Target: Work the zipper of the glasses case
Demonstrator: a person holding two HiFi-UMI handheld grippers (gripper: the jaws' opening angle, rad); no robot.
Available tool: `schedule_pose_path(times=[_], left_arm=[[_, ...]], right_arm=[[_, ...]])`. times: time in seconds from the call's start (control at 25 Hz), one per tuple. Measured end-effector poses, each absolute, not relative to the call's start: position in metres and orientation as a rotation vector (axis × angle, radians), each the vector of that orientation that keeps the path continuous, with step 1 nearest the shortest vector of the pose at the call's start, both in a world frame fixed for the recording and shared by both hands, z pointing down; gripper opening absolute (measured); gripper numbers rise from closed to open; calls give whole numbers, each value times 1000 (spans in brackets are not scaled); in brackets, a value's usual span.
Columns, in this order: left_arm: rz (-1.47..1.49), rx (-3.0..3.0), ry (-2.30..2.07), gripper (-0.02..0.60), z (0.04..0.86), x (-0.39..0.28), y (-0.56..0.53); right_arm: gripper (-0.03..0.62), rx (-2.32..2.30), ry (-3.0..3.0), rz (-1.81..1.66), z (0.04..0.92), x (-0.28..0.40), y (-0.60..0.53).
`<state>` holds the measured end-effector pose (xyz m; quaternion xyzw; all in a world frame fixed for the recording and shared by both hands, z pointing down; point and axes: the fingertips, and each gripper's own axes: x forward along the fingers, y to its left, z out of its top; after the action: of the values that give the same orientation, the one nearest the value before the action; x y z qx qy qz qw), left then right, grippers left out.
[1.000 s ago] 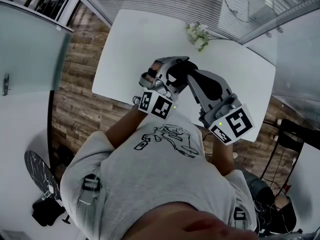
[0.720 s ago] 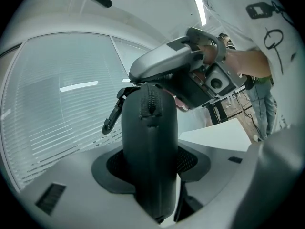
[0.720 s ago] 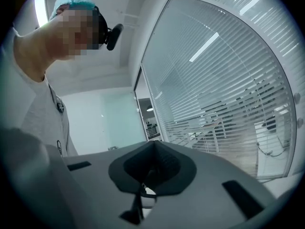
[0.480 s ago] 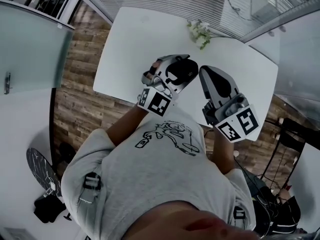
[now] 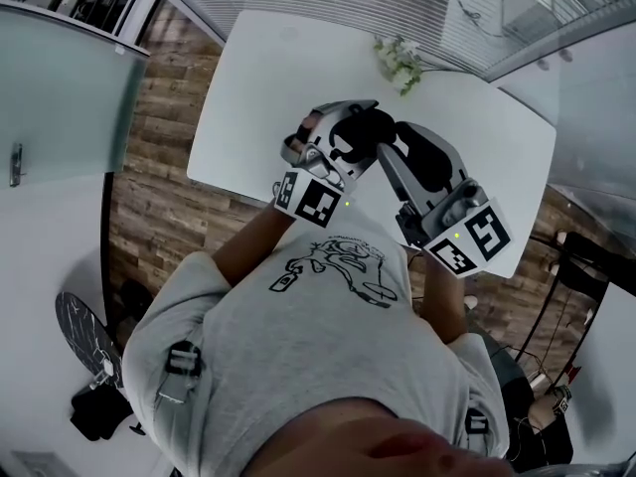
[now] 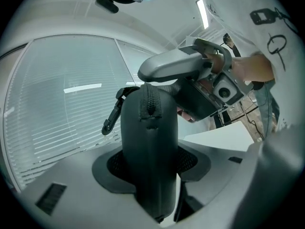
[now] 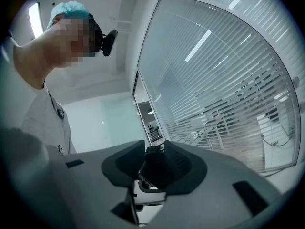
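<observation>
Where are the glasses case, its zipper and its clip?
glasses case (image 6: 150, 156): left gripper view, middle of its black shell.
zipper (image 6: 151, 103): left gripper view, teeth near the top.
clip (image 6: 113, 113): left gripper view, middle of its arm.

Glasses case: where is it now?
Head view, centre: the glasses case is clamped in the jaws of the left gripper, held over the white table by its near edge.

Left hand-held gripper (image 5: 336, 139) clamping glasses case (image 6: 150, 142), right hand-held gripper (image 5: 388, 149) just opened around it

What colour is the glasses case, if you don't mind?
The glasses case is black; left gripper view.
</observation>
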<state>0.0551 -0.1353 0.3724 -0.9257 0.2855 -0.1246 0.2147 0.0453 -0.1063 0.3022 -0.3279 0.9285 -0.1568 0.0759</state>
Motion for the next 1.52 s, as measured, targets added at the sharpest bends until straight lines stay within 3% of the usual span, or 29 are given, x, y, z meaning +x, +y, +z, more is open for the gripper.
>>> schedule_pose_path(times=[0.48, 1.52], left_arm=[[-376, -2589, 799, 230, 379, 51, -138], [-264, -2627, 767, 229, 370, 45, -123]], right_arm=[[6, -960, 2751, -405, 293, 44, -102], [6, -1059, 2716, -393, 292, 53, -102]])
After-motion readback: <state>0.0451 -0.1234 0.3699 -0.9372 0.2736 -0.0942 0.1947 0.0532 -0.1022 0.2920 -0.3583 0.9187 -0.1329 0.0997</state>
